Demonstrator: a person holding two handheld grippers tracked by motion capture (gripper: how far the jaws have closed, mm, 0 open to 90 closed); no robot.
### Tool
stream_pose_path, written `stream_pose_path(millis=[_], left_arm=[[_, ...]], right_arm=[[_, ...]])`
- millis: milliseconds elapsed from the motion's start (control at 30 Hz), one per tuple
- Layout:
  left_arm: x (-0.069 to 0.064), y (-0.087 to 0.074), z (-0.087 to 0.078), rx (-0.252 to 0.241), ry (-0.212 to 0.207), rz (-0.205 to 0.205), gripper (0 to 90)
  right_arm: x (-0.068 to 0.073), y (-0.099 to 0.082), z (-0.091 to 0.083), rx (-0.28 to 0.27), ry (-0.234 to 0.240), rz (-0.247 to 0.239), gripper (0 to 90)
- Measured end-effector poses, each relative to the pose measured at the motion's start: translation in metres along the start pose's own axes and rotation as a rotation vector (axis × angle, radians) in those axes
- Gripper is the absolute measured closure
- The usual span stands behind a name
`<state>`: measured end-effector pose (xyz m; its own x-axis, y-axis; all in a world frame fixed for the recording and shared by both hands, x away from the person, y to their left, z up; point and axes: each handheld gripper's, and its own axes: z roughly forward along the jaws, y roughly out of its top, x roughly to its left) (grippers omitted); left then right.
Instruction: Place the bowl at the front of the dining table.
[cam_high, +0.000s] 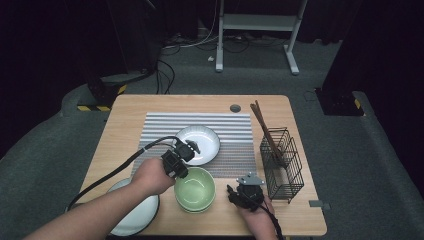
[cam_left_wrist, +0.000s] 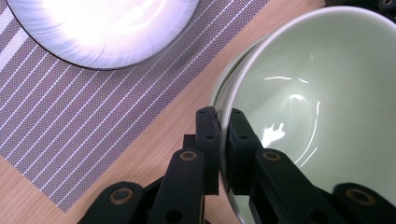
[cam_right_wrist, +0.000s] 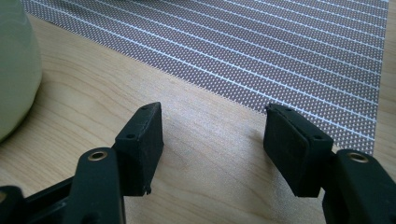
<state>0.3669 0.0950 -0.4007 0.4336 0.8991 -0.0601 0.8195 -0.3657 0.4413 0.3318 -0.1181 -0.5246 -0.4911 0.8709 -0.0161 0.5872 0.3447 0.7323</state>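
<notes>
left gripper (cam_left_wrist: 223, 140): jaws clamped on rim of green bowl (cam_left_wrist: 317, 107), one jaw outside wall, one inside. green bowl sits nested in second green bowl (cam_high: 186, 204), near front edge of table (cam_high: 125, 107), just off front edge of striped placemat (cam_high: 165, 122). right gripper (cam_right_wrist: 212, 140): jaws apart, nothing between, low over bare wood right of bowls. white plate (cam_high: 205, 137) on placemat, behind bowls. second white plate (cam_high: 142, 215) at front left corner. wire basket (cam_high: 282, 167) with chopsticks (cam_high: 262, 125) near right edge.

High view looks down from above; both close gripper views share the green bowl (cam_left_wrist: 303, 107) and striped mat (cam_right_wrist: 280, 51).
</notes>
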Motion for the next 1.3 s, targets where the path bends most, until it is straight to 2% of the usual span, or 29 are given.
stream_pose_path(millis=[33, 133, 433, 567, 600, 633, 800, 867, 1100, 1300], left_arm=[[0.002, 0.000, -0.001, 0.015, -0.004, 0.014, 85.5], [0.005, 0.003, -0.005, 0.004, -0.025, -0.003, 85.4], [0.018, 0.014, -0.026, -0.048, -0.096, -0.095, 85.3], [0.022, 0.017, -0.033, -0.067, -0.123, -0.114, 85.3], [0.022, 0.017, -0.034, -0.075, -0.122, -0.126, 85.3], [0.024, 0.018, -0.035, -0.074, -0.120, -0.118, 85.3], [0.028, 0.020, -0.036, -0.084, -0.130, -0.138, 85.2], [0.030, 0.021, -0.037, -0.085, -0.134, -0.132, 85.2], [0.038, 0.026, -0.039, -0.110, -0.153, -0.187, 85.2], [0.046, 0.031, -0.039, -0.133, -0.152, -0.213, 85.1]], right_arm=[[0.000, 0.000, 0.000, 0.000, 0.000, 0.000, 37.3], [0.000, 0.000, 0.000, 0.000, 0.000, 0.000, 37.3], [0.000, 0.000, 0.000, 0.001, 0.000, 0.001, 37.3], [0.000, 0.000, 0.000, 0.001, 0.000, 0.001, 37.3], [0.000, 0.000, 0.000, 0.002, -0.001, 0.002, 37.3], [0.000, 0.000, 0.000, 0.002, -0.001, 0.001, 37.3], [0.000, 0.000, 0.000, 0.001, 0.000, 0.002, 37.3], [0.000, 0.000, 0.000, 0.002, -0.001, 0.001, 37.3], [0.000, 0.000, 0.000, 0.001, 0.000, 0.002, 37.3], [0.000, 0.000, 0.000, 0.001, 0.000, 0.002, 37.3]])
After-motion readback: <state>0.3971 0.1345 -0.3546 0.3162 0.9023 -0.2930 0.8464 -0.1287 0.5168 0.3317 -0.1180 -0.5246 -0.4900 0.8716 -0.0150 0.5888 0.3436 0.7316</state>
